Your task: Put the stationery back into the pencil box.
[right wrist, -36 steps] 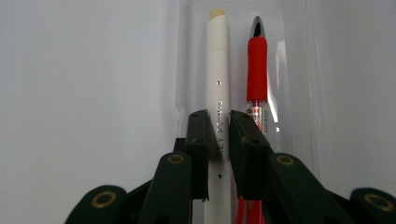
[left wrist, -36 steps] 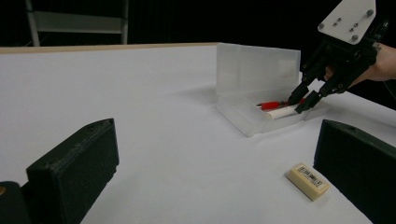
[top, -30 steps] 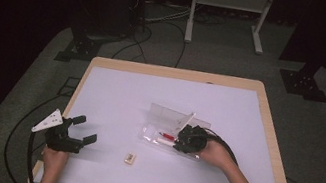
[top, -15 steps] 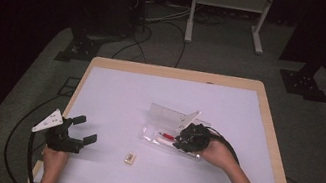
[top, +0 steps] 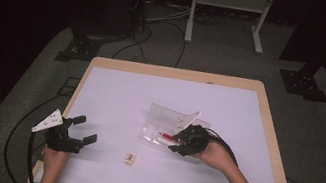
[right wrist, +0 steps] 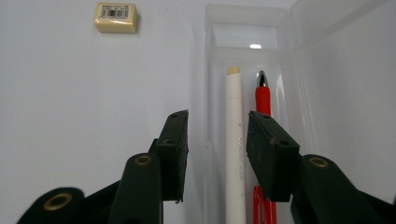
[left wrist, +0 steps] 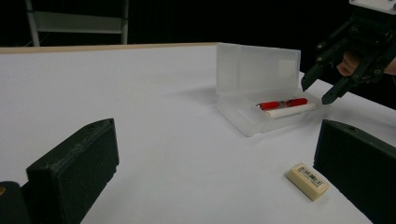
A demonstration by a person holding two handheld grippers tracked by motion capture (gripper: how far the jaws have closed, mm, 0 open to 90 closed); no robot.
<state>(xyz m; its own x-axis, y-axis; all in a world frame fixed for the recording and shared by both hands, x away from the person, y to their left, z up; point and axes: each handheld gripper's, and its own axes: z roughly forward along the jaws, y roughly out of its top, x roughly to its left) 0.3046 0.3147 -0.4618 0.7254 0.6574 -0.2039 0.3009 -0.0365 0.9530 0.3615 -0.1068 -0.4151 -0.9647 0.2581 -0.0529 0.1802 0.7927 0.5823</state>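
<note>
Clear plastic case (top: 164,132), lid up, mid-desk (top: 116,88), far from edges; right tool (top: 181,143) just opening above white pen (right wrist: 235,140); left tool (top: 82,129) open, empty.

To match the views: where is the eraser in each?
High view: eraser bottom centre, between the grippers.
Left gripper view: lower right, by the right jaw.
Right gripper view: top left.
Shared landmark: the open clear case, beside it in all three.
</note>
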